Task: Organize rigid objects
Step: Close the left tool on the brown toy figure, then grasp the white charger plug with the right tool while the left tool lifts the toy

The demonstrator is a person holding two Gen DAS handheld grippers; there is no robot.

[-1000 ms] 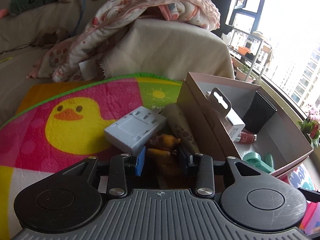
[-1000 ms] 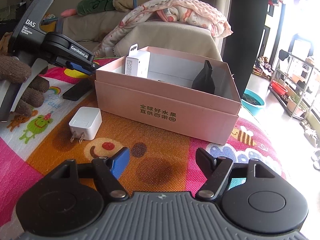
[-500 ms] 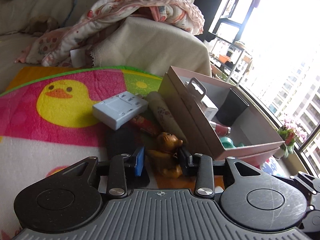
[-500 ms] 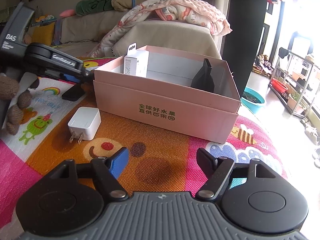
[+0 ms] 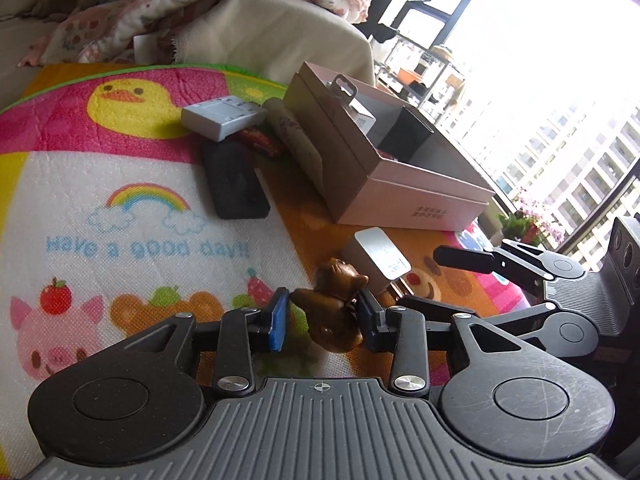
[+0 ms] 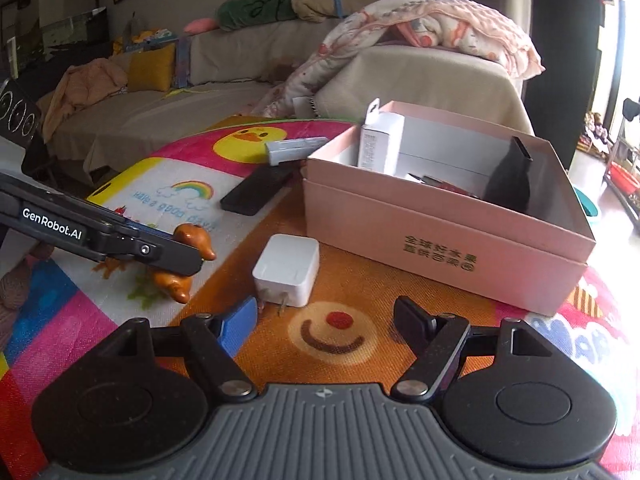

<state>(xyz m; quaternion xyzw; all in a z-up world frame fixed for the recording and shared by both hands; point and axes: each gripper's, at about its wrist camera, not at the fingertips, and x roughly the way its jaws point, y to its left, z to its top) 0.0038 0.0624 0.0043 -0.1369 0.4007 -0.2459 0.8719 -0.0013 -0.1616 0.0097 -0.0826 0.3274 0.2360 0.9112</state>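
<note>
A small brown animal figurine [image 5: 334,320] hangs just above the play mat with my left gripper [image 5: 320,312] shut on it. In the right wrist view the figurine [image 6: 194,236] sticks out above and below the left gripper [image 6: 188,256] at the left. A white plug charger [image 6: 288,268] lies on the orange patch, just beyond the blue left finger of my right gripper [image 6: 324,316]. That gripper stands open over the mat with nothing between its fingers. The pink box [image 6: 440,236] behind holds a white carton [image 6: 380,144] and a black piece [image 6: 512,180].
A black phone [image 5: 236,184], a grey-white pack [image 5: 222,116], a small red item [image 5: 260,142] and a beige tube [image 5: 292,136] lie left of the pink box [image 5: 400,184]. A sofa with a blanket [image 6: 420,36] stands behind the mat. Window and shelves at right.
My left gripper has carried the figurine away from the clutter beside the box to the near part of the mat, close to the charger. The right gripper swung left toward the charger.
</note>
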